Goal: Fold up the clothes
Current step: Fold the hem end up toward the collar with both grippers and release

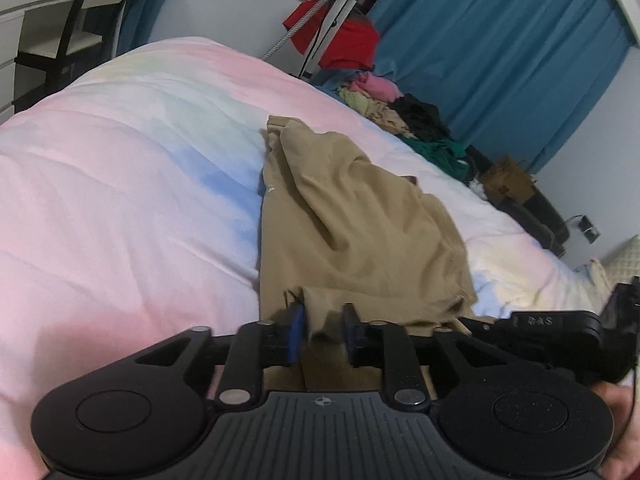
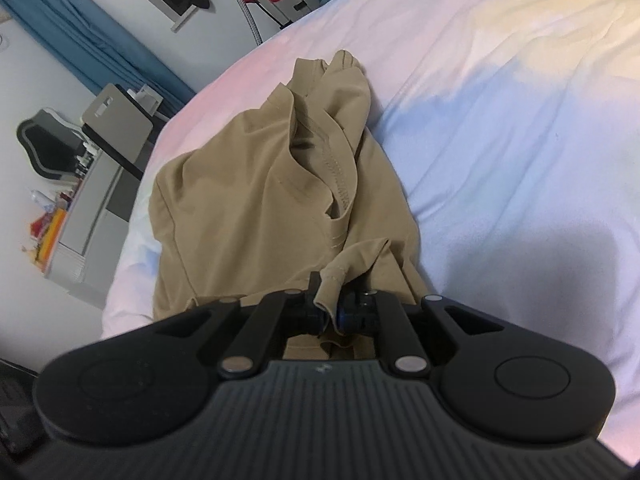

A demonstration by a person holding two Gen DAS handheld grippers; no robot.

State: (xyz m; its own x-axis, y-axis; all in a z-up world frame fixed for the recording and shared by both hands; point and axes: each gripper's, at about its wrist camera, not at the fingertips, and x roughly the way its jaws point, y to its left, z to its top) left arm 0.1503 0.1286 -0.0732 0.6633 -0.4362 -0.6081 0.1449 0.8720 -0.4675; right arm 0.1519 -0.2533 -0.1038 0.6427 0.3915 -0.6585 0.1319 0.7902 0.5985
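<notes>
A tan garment (image 1: 352, 216) lies crumpled lengthwise on the pastel bed cover (image 1: 120, 184). Its near edge runs between the blue pads of my left gripper (image 1: 323, 332). Those pads stand apart, and the cloth sits loosely in the gap without being pressed. In the right wrist view the same tan garment (image 2: 248, 208) stretches away over the bed cover (image 2: 500, 120), with a stitched hem folded open in its middle. My right gripper (image 2: 330, 312) is shut on a rolled hem at the near end. Part of the right gripper's black body (image 1: 560, 332) shows at the right of the left wrist view.
A pile of mixed clothes (image 1: 404, 112) sits at the bed's far edge below a red garment (image 1: 352, 44) hung on a stand. Blue curtains (image 1: 500, 60) line the wall. A grey drawer unit (image 2: 96, 184) stands beside the bed. A hand (image 1: 616, 400) holds the gripper.
</notes>
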